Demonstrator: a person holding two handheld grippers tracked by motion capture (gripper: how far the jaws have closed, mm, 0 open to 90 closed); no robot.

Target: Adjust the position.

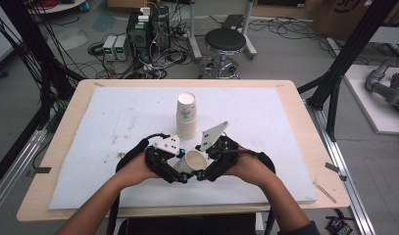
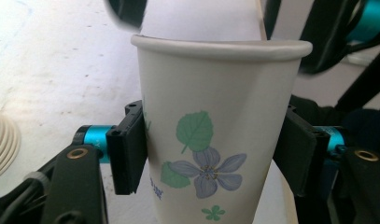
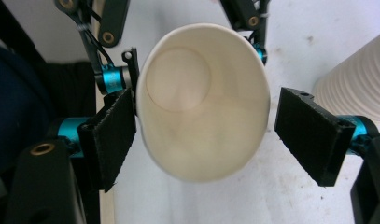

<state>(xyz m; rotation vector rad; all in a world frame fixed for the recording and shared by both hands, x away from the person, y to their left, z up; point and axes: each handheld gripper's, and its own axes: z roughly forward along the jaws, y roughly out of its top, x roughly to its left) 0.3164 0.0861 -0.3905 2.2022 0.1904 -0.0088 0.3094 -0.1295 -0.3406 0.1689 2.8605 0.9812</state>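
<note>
white foam pad (image 1: 89, 147): my left gripper (image 2: 211, 154) clamps the flowered cup (image 2: 215, 140); right gripper (image 3: 201, 130) jaws wide around its rim.

White foam mat (image 1: 113, 147) on a wooden table (image 1: 69, 117). Tall stack of paper cups (image 1: 187, 116) upright near the middle of the mat. Just in front of it, a single paper cup (image 1: 193, 161) tipped on its side, mouth upward toward the camera, between the left gripper (image 1: 175, 164) and the right gripper (image 1: 207, 161), both held close together. Black stool (image 1: 225, 40) on the floor beyond the table.
</note>
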